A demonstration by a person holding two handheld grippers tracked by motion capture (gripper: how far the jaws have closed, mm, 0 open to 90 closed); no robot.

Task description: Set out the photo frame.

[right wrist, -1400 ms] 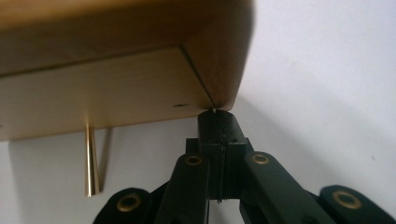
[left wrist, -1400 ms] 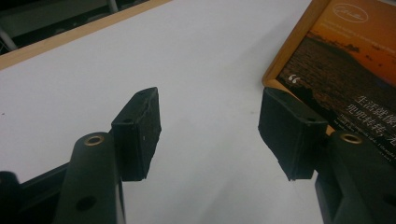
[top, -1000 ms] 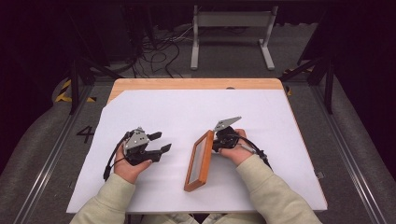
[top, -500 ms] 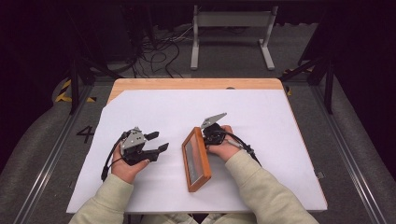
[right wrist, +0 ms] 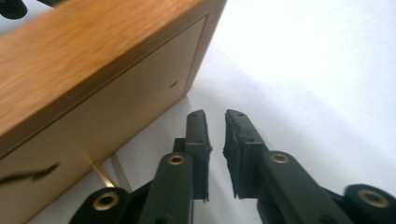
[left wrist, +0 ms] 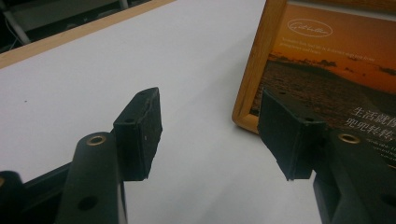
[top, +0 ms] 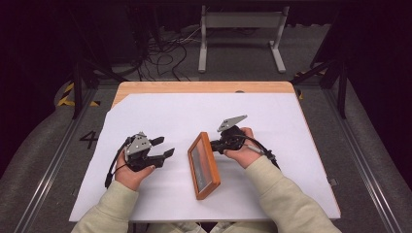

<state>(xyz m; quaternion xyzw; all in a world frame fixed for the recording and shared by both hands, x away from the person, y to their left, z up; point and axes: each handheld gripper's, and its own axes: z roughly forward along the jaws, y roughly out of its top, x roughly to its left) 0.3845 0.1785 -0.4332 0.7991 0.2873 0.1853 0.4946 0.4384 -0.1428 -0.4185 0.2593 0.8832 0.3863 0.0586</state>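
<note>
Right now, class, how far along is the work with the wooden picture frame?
Looks done: the picture frame stands on the white sheet, leaning back, picture facing the left claw. In hand: the right claw behind it has just been opening, nothing between its jaws. Left: probably only drawing that claw away.
</note>
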